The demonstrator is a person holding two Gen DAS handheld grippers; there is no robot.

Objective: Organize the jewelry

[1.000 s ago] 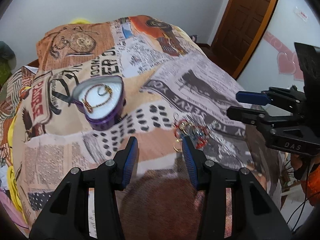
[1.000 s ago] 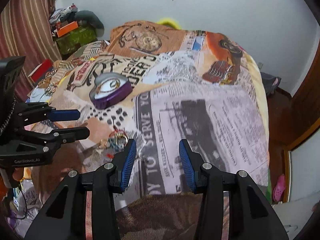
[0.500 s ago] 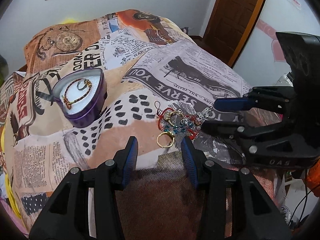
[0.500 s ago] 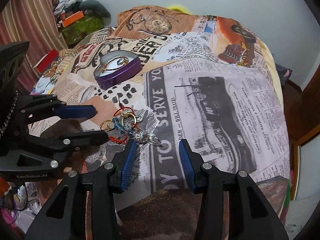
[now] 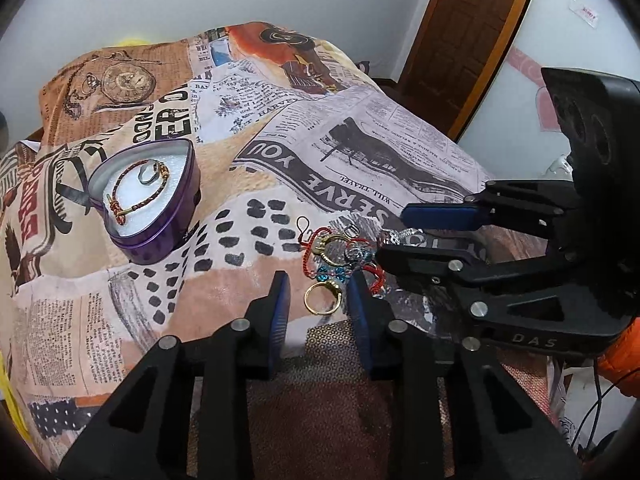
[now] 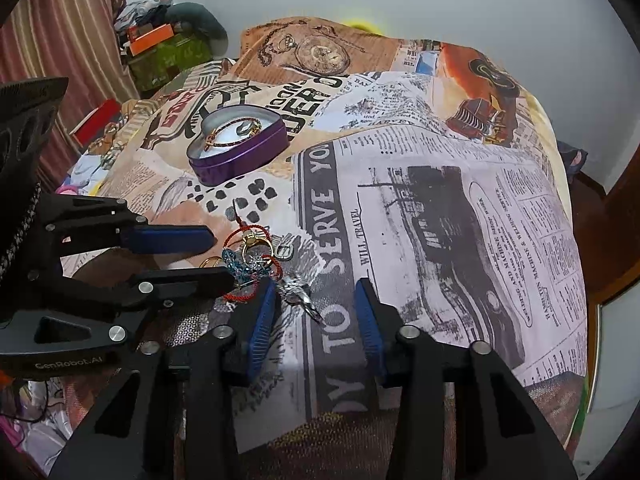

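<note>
On the near edge of the bed, the gold ring (image 5: pixel 322 298) lies between the wide left gripper (image 5: pixel 318 304) tips; squeeze slowly. The right gripper (image 6: pixel 316 312) gapes too; purple heart tin (image 5: pixel 149 204) sits far left

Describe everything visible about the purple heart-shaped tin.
The purple heart-shaped metal tin sits open, no lid visible, flat on the newspaper-print bedspread, beyond and left of the loose jewelry pile. Its glossy purple wall rings a white padded lining. On the lining lie a braided red-and-gold bracelet in a loop and a small silver ring. Neither gripper touches it.
</note>
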